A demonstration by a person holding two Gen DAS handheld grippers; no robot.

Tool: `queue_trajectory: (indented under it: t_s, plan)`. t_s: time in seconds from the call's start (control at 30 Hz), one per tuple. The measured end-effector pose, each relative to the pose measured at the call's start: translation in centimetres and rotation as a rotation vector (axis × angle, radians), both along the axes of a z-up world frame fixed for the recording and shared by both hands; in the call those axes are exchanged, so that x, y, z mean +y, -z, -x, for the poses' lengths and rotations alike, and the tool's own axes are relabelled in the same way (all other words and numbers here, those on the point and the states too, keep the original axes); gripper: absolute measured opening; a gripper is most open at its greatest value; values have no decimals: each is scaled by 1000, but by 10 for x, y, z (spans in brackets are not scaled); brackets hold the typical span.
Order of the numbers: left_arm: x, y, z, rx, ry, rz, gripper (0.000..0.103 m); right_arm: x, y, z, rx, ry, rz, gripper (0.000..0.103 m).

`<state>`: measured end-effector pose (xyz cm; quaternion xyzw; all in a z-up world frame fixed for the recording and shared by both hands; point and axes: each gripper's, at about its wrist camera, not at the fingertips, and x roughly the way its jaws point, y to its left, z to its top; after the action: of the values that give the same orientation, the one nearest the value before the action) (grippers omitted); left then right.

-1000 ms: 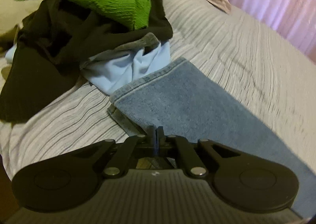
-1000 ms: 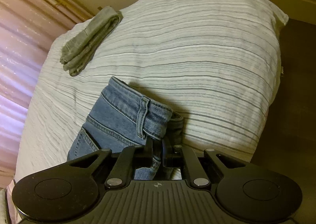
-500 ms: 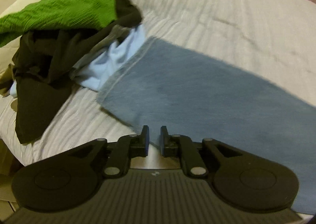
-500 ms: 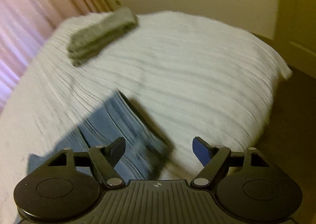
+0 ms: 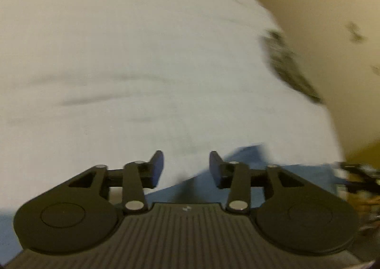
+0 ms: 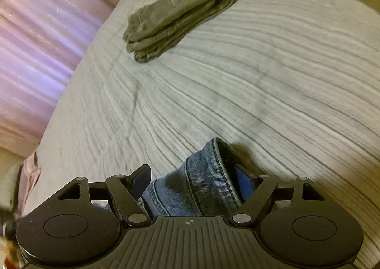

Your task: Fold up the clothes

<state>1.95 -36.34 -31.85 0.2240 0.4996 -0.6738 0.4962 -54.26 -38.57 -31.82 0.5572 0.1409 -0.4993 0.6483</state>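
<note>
Since a second ago both tools have let go of the jeans: the left tool, then pinched shut on the hem end beside the pile of unfolded clothes, now looks across bare bedspread with that pile out of view, and its jaws are opening with nothing between them. The right tool, formerly clamped on the waistband, now stands wide apart; the folded edge of the jeans lies between its fingers, but the pads do not press on it. Judgement: the release marks one fold set down, and the denim needs at least another fold or a tidy before it joins the finished stack. In the left view only a blurred blue strip of the jeans shows low on the right, lying on the bed. A folded grey garment sits well apart near the far corner of the bed, by the pink curtain. Nothing lies between jeans and grey garment. The left view is heavily motion-blurred, so detail there is uncertain.
</note>
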Motion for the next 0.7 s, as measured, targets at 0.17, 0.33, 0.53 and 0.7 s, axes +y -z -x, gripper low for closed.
queue_trajectory:
  t_s: [0.17, 0.33, 0.53, 0.7]
  plan:
    - [-61, 24, 68, 26, 244, -79, 44, 0, 10, 11, -65, -45, 9, 77]
    - [-67, 41, 81, 60, 263, -98, 0, 11, 8, 15, -61, -99, 85, 12]
    - [-34, 37, 75, 27, 157, 122, 2, 29, 15, 12, 77, -15, 115, 11]
    - [-41, 64, 89, -128, 44, 135, 3, 29, -6, -3, 316, 44, 144, 28]
